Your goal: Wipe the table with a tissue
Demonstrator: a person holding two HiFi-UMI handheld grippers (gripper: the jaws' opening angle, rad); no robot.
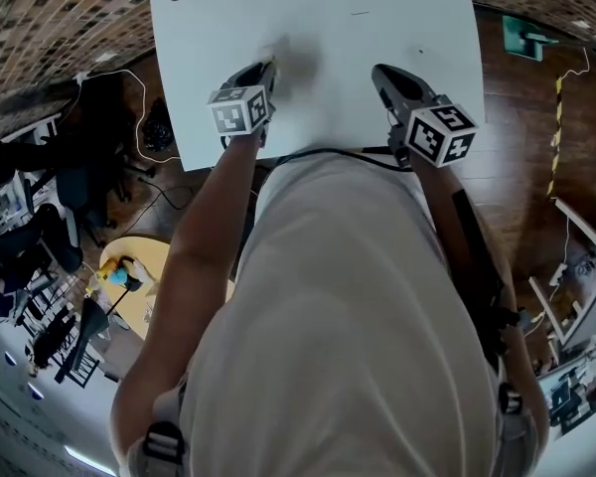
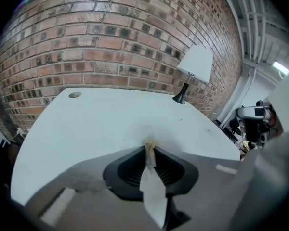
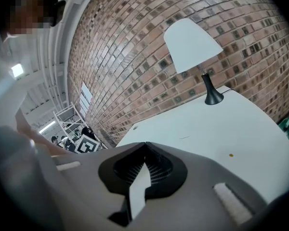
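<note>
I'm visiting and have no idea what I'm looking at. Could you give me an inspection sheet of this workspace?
Surface: white table, a few small specks.
Job's things: tissue, brownish where it is pinched.
Clutter: lamp at the table's far side, by the wall.
Grippers: left gripper shut on the tissue; right gripper shut, empty.
Cables: black cable at the table's near edge; wires on the floor.
Surroundings: brick wall, wooden floor.

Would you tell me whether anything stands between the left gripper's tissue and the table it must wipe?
Nothing visible does: the left gripper pinches the tissue at the table's bare near part; a lamp stands off at the far corner.
</note>
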